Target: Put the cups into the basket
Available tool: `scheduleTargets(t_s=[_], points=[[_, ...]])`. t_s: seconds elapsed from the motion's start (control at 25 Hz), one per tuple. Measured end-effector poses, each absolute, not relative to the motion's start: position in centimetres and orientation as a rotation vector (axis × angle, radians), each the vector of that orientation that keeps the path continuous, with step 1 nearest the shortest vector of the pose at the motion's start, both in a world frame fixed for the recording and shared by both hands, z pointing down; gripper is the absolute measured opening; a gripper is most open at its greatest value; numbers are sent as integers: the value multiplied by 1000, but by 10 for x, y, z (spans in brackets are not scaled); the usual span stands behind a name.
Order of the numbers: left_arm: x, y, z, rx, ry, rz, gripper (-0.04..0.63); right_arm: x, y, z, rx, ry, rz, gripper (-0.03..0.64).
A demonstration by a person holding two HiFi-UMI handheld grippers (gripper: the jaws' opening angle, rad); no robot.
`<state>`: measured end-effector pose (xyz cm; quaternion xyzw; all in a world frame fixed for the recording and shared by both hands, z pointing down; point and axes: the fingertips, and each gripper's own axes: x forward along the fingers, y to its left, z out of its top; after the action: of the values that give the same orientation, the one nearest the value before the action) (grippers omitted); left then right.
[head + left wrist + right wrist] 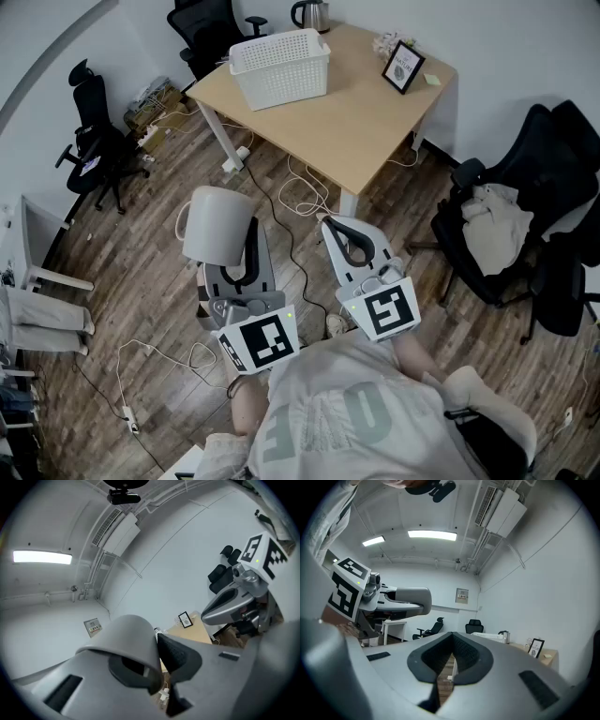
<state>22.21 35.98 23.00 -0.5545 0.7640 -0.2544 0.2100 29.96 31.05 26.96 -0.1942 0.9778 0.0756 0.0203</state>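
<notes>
The left gripper (249, 242) clasps 1 cup (217, 223), well short of the far basket (281, 67). The right gripper (330, 225) is clenched on nothing, so delivery remains.

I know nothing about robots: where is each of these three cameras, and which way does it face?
Head view: on the person's head, looking steeply down at floor and table; shows the left gripper holding a cup, the right gripper and the person's shirt.
Left gripper view: on the left gripper, tilted up toward the wall; its jaws clamp the cup.
Right gripper view: on the right gripper, looking across the room; its jaws are together, empty.
Shared: both gripper views show the picture frame, and each shows the other gripper.
</notes>
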Motion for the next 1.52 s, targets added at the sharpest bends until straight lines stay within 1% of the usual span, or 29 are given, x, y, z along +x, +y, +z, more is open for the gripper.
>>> scheduleTargets(t_s=[0.4,0.68,0.84,1.04,1.12,1.24,1.36,1.52], points=[[216,336,232,-1486,2172,-748,63,312,268,287,-622,3045,236,-2],[195,338,236,-1410,2236,-815,63,313,238,311,-595,3093,141,-2],[171,339,235,-1384,2271,-853,63,291,236,308,-552,3082,151,-2],[138,319,245,-1429,2290,-761,63,260,236,303,-522,3095,318,-2],[122,305,247,-1451,2267,-752,63,244,231,303,-543,3089,319,-2],[97,286,249,-1507,2225,-717,63,215,223,304,-557,3093,293,-2],[64,257,254,-1556,2189,-623,63,178,204,297,-604,3077,349,-2],[18,223,253,-1608,2148,-573,63,132,183,297,-657,3088,356,-2]])
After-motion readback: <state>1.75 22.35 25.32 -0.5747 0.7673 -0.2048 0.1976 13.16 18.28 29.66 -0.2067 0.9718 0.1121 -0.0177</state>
